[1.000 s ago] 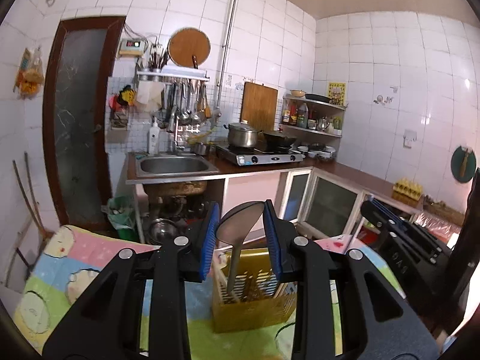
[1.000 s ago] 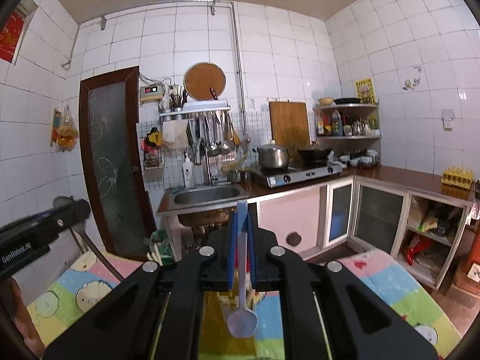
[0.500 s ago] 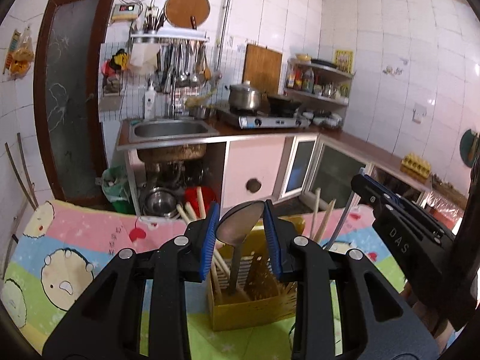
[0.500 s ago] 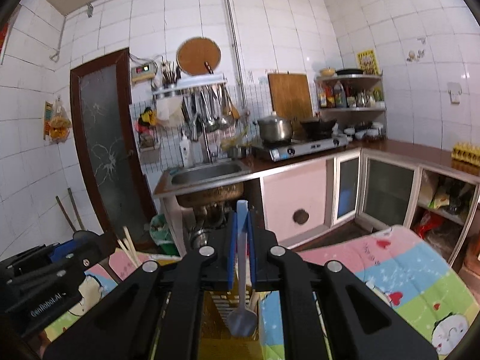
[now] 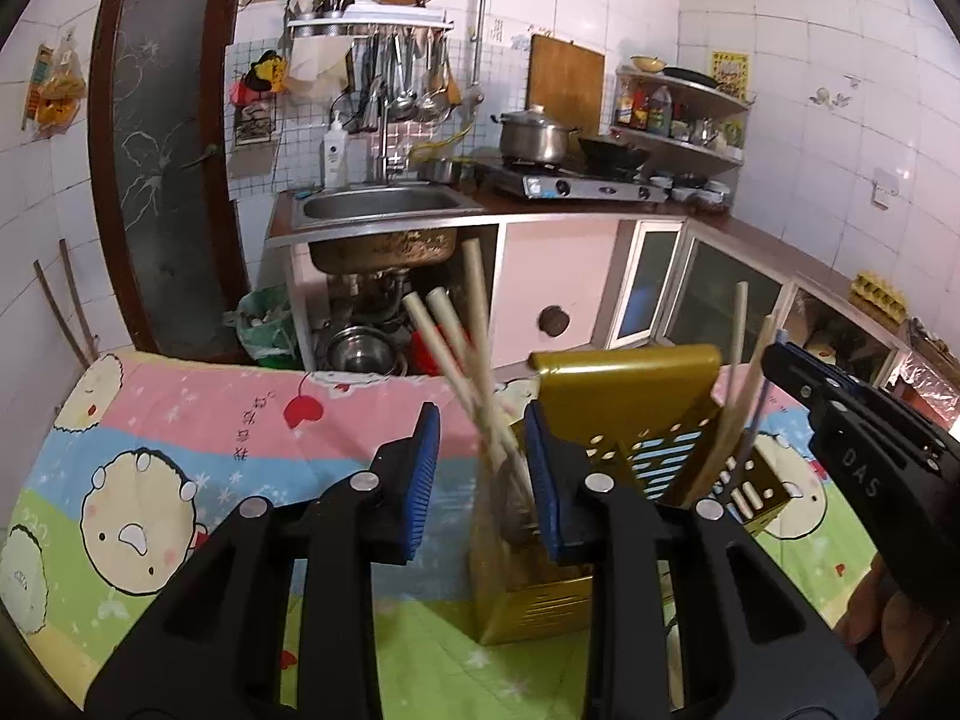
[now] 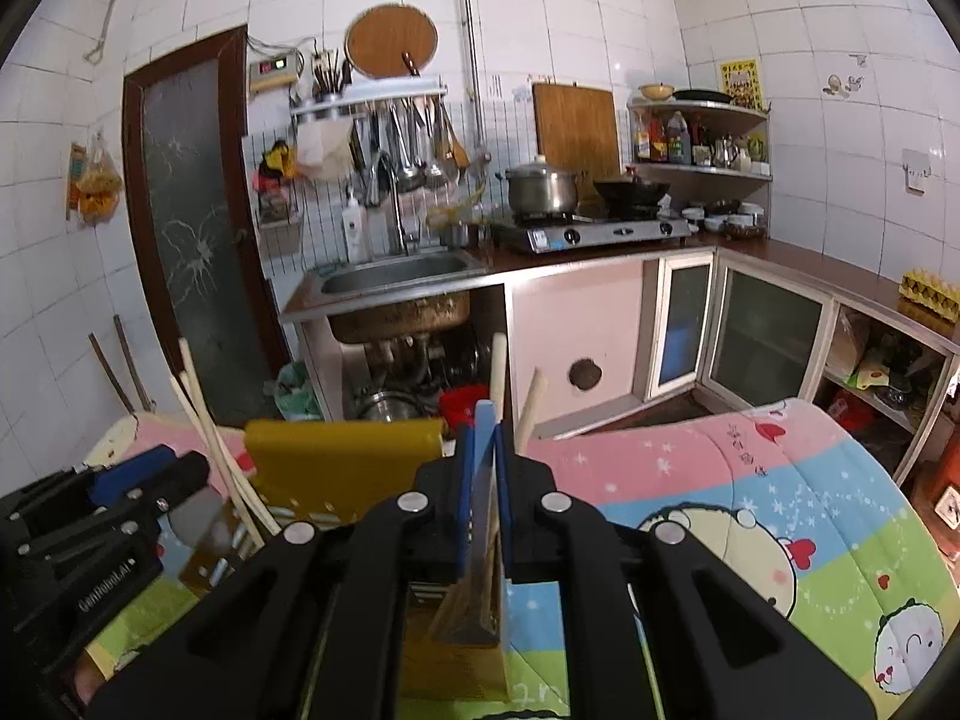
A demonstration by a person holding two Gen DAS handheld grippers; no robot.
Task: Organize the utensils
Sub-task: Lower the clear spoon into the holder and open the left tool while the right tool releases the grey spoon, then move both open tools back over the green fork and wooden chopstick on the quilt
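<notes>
A yellow utensil holder (image 5: 606,420) stands on the cartoon-print cloth, with wooden chopsticks (image 5: 447,342) sticking up out of it. My left gripper (image 5: 480,474) is open just above the holder's left compartment; a metal spoon (image 5: 519,516) sits blurred in the compartment below its fingers. In the right wrist view the holder (image 6: 342,468) is right below my right gripper (image 6: 483,498), which is shut on the handle of a pale spoon (image 6: 480,516) that hangs down into it. The right gripper also shows in the left wrist view (image 5: 852,414).
The cloth (image 5: 180,420) covers the table. Behind are a sink (image 5: 378,207), a gas stove with a pot (image 5: 534,138), a rack of hanging utensils (image 5: 390,84), cabinets and a dark door (image 5: 162,180).
Both grippers have come down over the holder. My left gripper has opened and let go of the metal spoon, which now sits in the holder. The right gripper lowered its spoon into the holder.
</notes>
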